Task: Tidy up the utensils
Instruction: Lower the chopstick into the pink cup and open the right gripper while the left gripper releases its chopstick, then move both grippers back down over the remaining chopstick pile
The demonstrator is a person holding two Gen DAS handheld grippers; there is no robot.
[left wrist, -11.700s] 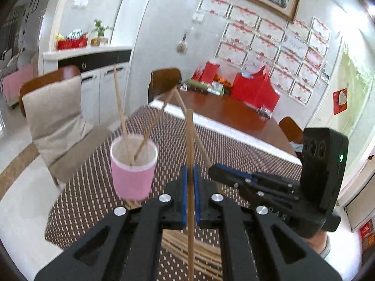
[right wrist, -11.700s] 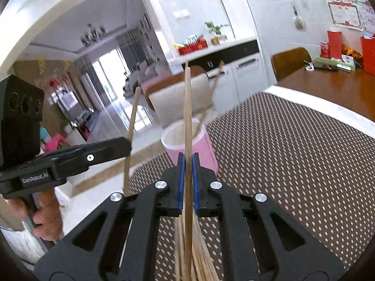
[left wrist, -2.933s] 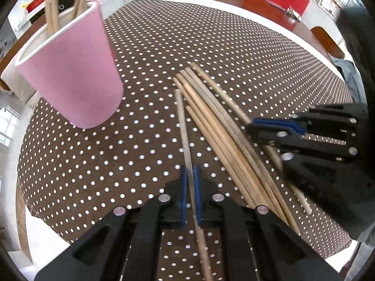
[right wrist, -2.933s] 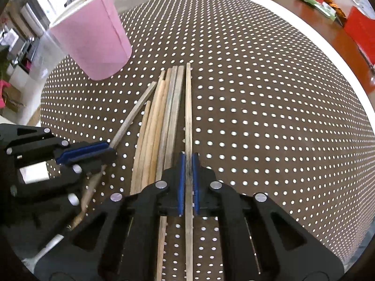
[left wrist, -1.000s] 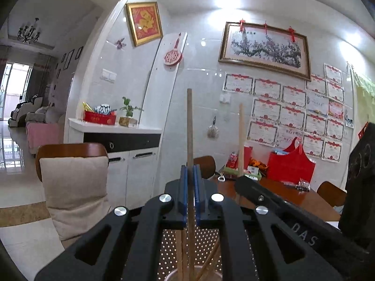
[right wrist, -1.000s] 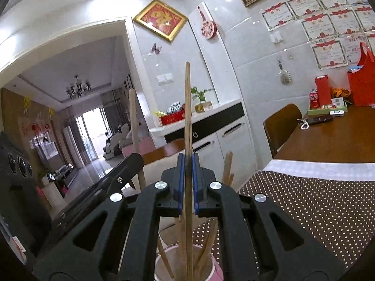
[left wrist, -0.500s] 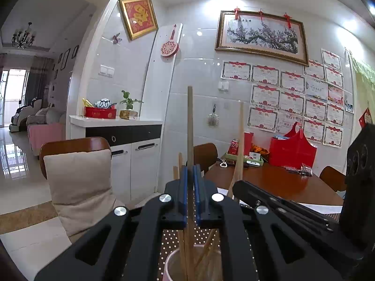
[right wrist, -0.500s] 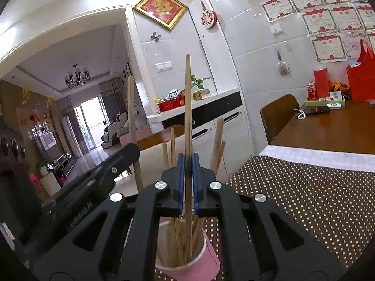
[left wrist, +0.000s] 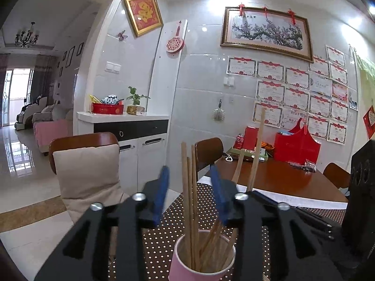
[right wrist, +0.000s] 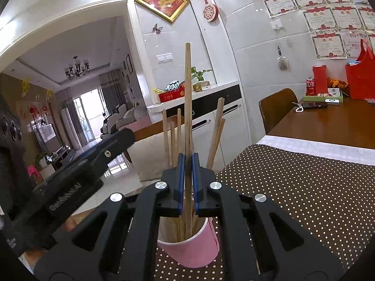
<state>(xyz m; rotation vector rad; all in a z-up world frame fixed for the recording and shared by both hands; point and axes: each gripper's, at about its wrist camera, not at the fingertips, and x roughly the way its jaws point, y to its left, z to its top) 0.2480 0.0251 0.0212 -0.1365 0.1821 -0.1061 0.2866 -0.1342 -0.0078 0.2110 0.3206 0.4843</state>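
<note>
The left gripper is now standing spread, its chopstick dropped into the pink cup; the right gripper is slackening around its own chopstick.

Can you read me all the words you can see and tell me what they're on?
"福": on the red-and-gold framed picture.
"奖状": on the wall certificates; their small print is unreadable.
Lettering on the left gripper: too blurred.
Script on the red can: too small.

Pink cup upright, wooden chopsticks standing inside
</note>
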